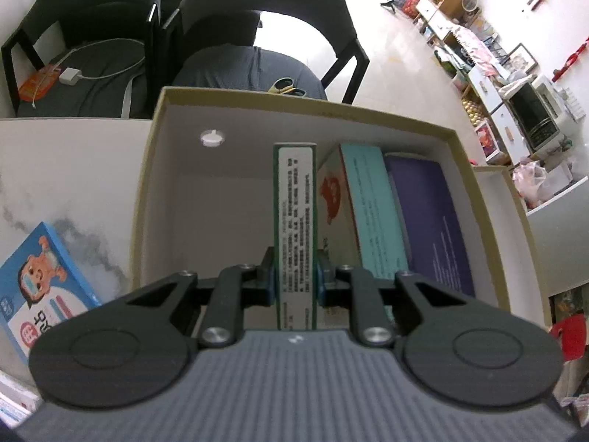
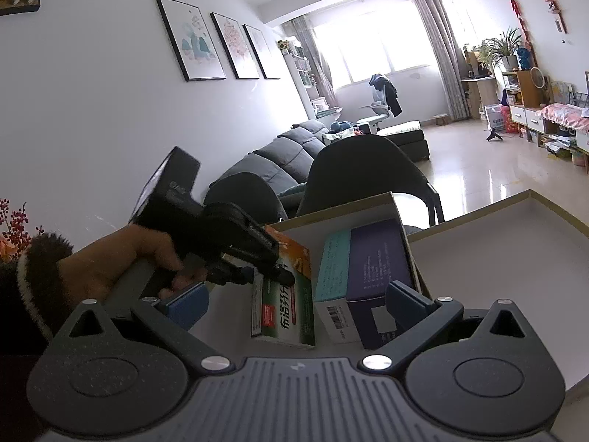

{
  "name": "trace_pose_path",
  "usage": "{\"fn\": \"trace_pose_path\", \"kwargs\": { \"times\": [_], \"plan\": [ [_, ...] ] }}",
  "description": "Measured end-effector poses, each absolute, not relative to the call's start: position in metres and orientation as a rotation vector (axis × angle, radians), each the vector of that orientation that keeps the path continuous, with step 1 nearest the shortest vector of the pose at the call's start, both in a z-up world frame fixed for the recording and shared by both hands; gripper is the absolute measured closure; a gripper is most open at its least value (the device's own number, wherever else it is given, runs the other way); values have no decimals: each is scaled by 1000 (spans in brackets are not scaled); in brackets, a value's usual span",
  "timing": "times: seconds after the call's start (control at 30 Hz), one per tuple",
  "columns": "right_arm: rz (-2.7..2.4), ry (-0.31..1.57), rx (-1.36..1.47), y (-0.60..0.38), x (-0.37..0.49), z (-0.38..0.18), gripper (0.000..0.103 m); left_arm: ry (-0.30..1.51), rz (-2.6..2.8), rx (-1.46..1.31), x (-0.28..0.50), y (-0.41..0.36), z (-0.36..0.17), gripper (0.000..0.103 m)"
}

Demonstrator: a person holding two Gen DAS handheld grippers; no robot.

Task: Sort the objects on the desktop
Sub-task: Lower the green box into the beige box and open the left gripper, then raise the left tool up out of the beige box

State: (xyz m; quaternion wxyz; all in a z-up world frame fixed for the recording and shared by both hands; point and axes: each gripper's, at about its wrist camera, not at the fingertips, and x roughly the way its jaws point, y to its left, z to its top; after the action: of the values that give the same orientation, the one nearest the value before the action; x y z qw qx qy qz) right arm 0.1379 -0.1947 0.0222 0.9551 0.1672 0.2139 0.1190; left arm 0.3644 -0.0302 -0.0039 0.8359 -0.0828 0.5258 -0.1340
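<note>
left wrist view: the left gripper [image 1: 295, 280] is reaching level into an open cardboard box [image 1: 147, 191] on a marbled white table [image 1: 66, 169], its 2 blue-padded fingers [image 1: 270, 280] pressing on the long faces of a green-edged medicine box [image 1: 295, 221], which is standing upright on its narrow edge, lengthwise along the gripper's axis. just to the right of it inside the cardboard box, a teal box [image 1: 371, 213] is leaning against a purple box [image 1: 430, 221], which is sitting against the right wall. the left half of the cardboard box's floor is lying bare. a blue cartoon-printed box [image 1: 44, 283] is lying on the table outside the left wall.

right wrist view: the person's left hand [image 2: 121, 261], with a dark furry cuff [image 2: 40, 269] at the wrist, is wrapping around the handle of the left gripper [image 2: 283, 276] and angling it downward and to the right, so that its tips are clamping the medicine box [image 2: 294, 305] near its upper part. the right gripper [image 2: 294, 304] is hovering in front of the cardboard box [image 2: 331, 210], its fingers [image 2: 187, 305] standing wide apart and holding nothing; the medicine box, the teal box [image 2: 331, 269] and the purple box [image 2: 379, 258] are showing between them. a second, shallower tray [image 2: 530, 199] is lying to the right.
</note>
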Motion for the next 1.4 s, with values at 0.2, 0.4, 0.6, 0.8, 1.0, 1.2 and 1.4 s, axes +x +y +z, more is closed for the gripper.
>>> {"fn": "trace_pose_path", "kwargs": {
  "times": [0.2, 0.4, 0.6, 0.8, 1.0, 1.2, 1.4],
  "plan": [
    [236, 437, 337, -196, 139, 21, 1, 1147, -311, -219, 372, -38, -6, 84],
    [236, 436, 331, -196, 138, 22, 1, 1155, -319, -289, 377, -33, -12, 79],
    [236, 437, 331, -195, 139, 22, 1, 1178, -390, -454, 381, -13, -23, 58],
    [245, 438, 323, -192, 141, 24, 1, 1182, -522, -414, 369, -17, -21, 49],
    [239, 439, 320, -193, 140, 24, 1, 1150, -635, -155, 351, -37, -11, 43],
    [246, 439, 325, -192, 143, 24, 1, 1105, -740, 106, 333, -58, 0, 44],
    [245, 437, 322, -193, 141, 24, 1, 1048, -823, 381, 318, -74, -2, 53]
  ]
}}
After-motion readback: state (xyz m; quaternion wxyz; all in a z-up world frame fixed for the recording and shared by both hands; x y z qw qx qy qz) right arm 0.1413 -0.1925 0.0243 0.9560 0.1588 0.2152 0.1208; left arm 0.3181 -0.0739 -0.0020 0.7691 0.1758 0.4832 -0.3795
